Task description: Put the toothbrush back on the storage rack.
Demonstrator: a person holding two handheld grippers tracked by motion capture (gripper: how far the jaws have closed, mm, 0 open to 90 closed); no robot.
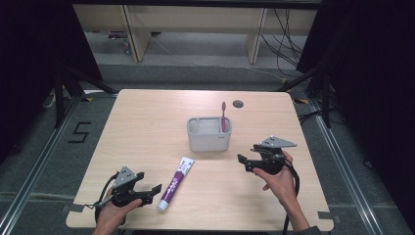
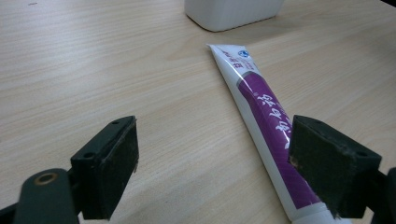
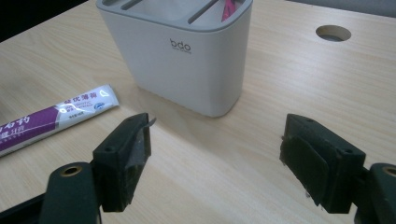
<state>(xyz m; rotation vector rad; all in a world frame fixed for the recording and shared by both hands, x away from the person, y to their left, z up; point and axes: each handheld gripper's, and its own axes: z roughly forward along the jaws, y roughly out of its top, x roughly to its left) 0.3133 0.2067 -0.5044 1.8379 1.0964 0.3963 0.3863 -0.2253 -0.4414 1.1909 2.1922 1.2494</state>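
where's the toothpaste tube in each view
high view: toothpaste tube lies on the table, below the grey holder, just right of the left tool.
left gripper view: it runs from upper middle down to the right jaw.
right gripper view: its flat end shows at the left edge.
shared landmark: the grey holder, which stands beyond the tube's flat end.

Pale matt wood-grain table (image 1: pixel 142 127), glossy plastic toothpaste tube (image 2: pixel 261 107), smooth matt plastic holder (image 3: pixel 187 65).
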